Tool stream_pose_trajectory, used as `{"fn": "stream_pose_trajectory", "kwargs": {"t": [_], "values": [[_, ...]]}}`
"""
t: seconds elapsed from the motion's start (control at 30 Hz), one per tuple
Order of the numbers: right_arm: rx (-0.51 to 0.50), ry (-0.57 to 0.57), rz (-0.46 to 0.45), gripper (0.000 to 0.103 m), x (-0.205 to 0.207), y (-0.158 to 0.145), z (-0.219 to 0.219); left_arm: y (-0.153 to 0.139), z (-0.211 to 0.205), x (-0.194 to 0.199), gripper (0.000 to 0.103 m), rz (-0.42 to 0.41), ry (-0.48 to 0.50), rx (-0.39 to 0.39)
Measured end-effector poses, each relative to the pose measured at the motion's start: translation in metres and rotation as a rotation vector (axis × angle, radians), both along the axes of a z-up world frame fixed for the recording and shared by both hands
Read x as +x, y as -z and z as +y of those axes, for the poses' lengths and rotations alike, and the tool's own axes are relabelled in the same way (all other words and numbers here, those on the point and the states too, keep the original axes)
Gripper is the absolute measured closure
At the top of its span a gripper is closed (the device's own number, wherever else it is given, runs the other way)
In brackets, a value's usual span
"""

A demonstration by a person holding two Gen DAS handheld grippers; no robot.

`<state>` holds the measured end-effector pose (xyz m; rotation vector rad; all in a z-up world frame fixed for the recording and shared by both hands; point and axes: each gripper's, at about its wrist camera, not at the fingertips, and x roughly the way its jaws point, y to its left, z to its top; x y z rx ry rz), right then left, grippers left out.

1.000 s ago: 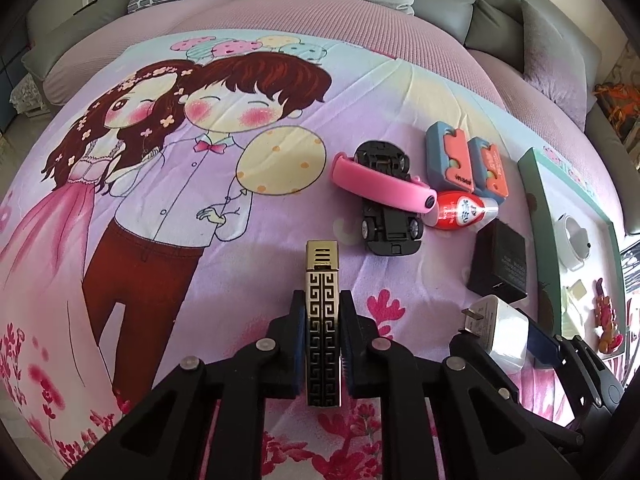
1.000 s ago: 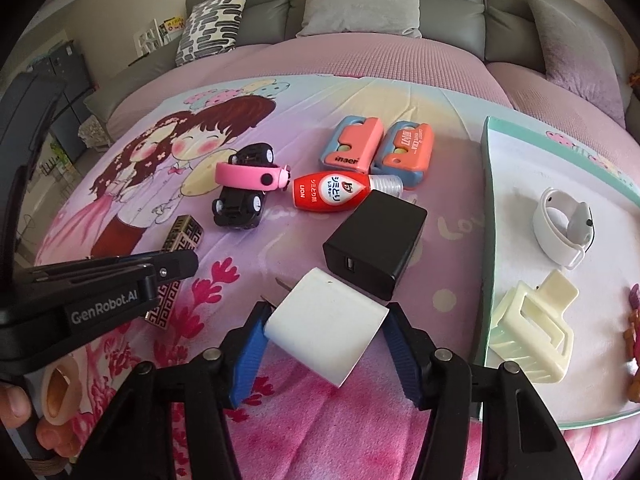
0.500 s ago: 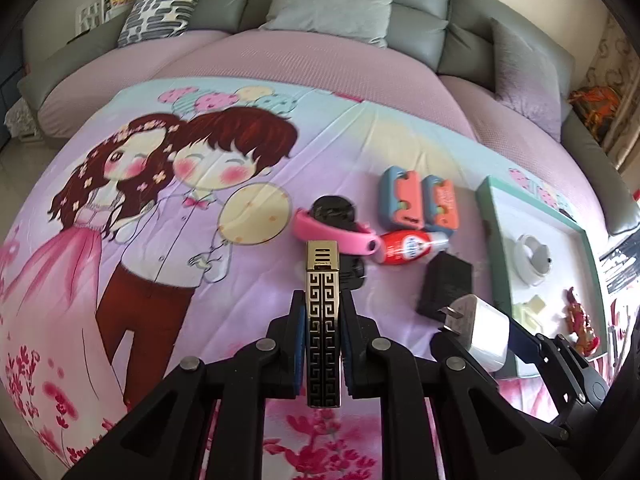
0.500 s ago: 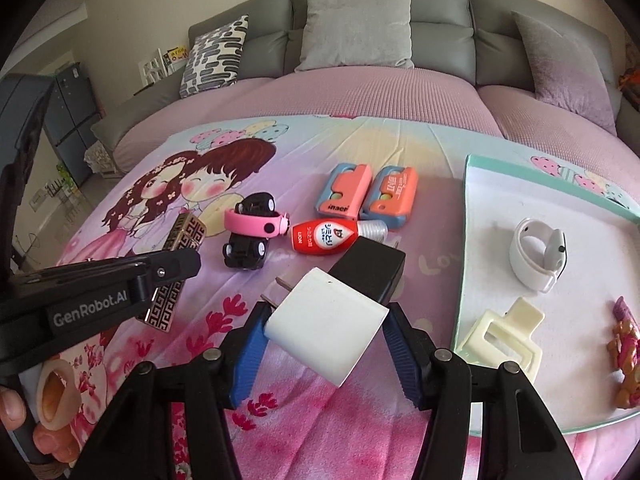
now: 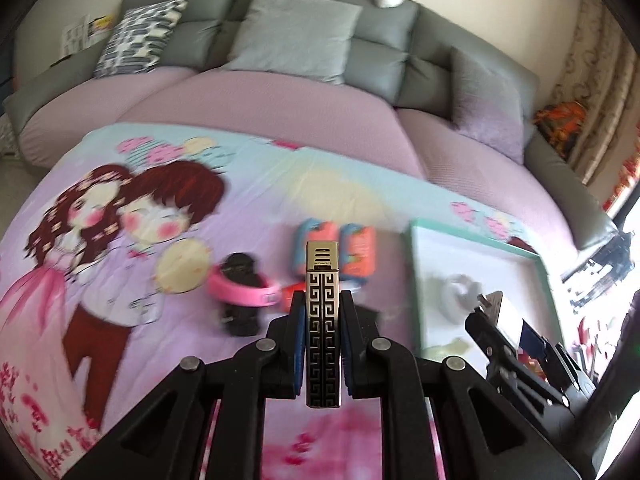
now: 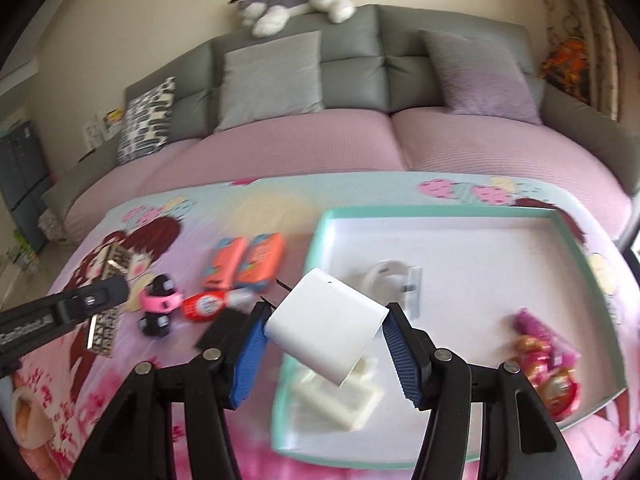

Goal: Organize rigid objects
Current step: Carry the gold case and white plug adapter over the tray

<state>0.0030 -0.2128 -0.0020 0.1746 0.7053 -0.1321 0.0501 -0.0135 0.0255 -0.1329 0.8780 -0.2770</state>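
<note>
Two orange-blue cases (image 6: 244, 266), two chargers (image 6: 326, 328), one tray (image 6: 440, 210)

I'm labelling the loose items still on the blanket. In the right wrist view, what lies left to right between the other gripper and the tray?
Black toy car wearing a pink band → red bottle → pair of orange-and-blue cases → teal tray.

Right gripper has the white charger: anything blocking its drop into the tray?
Partly. The white charger hangs over the tray's near-left corner, directly above a cream hair clip. A white strap-like item lies just beyond. The tray's centre and far side look bare.
</note>
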Motion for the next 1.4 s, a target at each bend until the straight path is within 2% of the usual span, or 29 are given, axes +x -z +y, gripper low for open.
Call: {"fn": "stream_pose_trajectory", "kwargs": {"t": [0.2, 0.3, 0.4, 0.6, 0.73, 1.03, 1.4], "values": [[0.021, 0.171, 0.017, 0.042, -0.006, 0.001, -0.065, 0.003, -0.051, -0.002, 0.087, 0.013, 0.129, -0.001], [0.065, 0.234, 0.036, 0.042, -0.011, 0.007, -0.092, 0.004, -0.069, -0.004, 0.087, 0.029, 0.167, -0.005], [0.065, 0.279, 0.044, 0.042, -0.016, 0.008, -0.108, 0.002, -0.084, -0.005, 0.087, 0.033, 0.185, 0.016], [0.079, 0.324, 0.047, 0.042, -0.024, 0.008, -0.126, -0.011, -0.117, -0.005, 0.087, -0.004, 0.242, 0.067], [0.049, 0.368, 0.082, 0.042, -0.026, 0.011, -0.136, -0.013, -0.142, -0.004, 0.087, -0.037, 0.299, 0.105], [0.047, 0.445, 0.112, 0.042, -0.034, 0.020, -0.157, 0.009, -0.191, -0.003, 0.087, -0.001, 0.379, 0.089], [0.063, 0.471, 0.136, 0.042, -0.037, 0.027, -0.165, 0.034, -0.206, -0.006, 0.087, 0.015, 0.394, 0.109]]}}
